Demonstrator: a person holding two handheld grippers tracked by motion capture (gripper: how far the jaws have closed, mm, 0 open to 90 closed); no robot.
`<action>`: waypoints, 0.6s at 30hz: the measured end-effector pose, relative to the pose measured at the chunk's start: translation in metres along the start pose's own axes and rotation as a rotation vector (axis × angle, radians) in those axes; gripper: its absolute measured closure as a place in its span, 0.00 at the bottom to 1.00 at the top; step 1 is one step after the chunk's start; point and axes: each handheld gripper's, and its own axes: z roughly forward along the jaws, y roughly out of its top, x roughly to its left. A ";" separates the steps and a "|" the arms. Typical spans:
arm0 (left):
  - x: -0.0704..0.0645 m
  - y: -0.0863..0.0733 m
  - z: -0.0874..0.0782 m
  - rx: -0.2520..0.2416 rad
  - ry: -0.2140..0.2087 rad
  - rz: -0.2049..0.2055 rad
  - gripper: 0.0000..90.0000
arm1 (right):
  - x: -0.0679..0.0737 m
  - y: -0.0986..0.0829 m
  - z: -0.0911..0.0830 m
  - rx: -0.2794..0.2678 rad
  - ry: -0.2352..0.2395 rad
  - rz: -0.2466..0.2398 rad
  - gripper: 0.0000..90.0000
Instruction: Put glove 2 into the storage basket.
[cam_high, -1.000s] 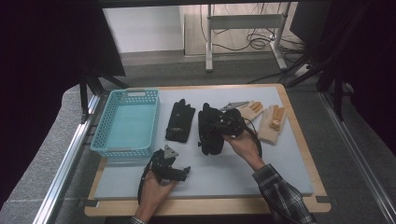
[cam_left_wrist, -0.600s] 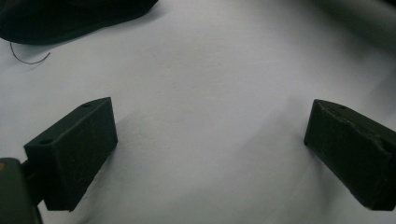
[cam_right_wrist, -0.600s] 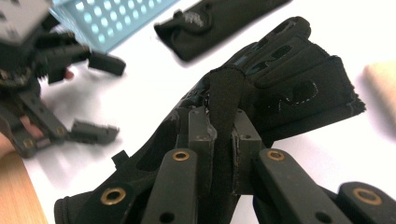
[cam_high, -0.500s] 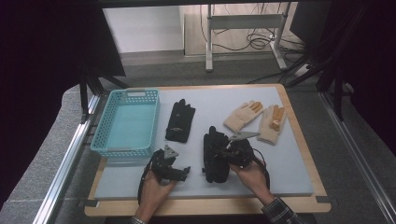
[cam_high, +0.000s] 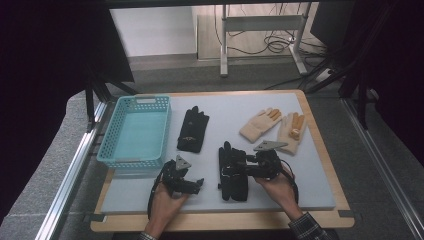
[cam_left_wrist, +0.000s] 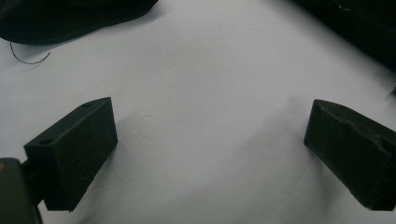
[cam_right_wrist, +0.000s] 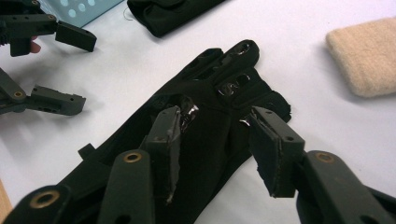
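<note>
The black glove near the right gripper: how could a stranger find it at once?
On the grey mat, look at the near edge, in the middle. The black glove lies there beside the right gripper, whereas the other black glove lies farther back, next to the blue basket.

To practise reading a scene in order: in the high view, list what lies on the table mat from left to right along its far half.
Basket → black glove → cream glove → second cream glove.
</note>
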 end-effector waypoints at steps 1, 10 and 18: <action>0.000 0.000 0.000 0.000 0.000 0.000 0.03 | -0.001 0.001 0.001 -0.007 0.010 0.001 0.60; 0.000 0.000 0.000 -0.002 0.001 -0.003 0.03 | -0.001 0.023 0.013 -0.026 0.003 -0.025 0.52; 0.000 0.000 0.000 0.001 0.000 0.003 0.03 | -0.007 0.053 0.039 -0.009 0.017 -0.052 0.43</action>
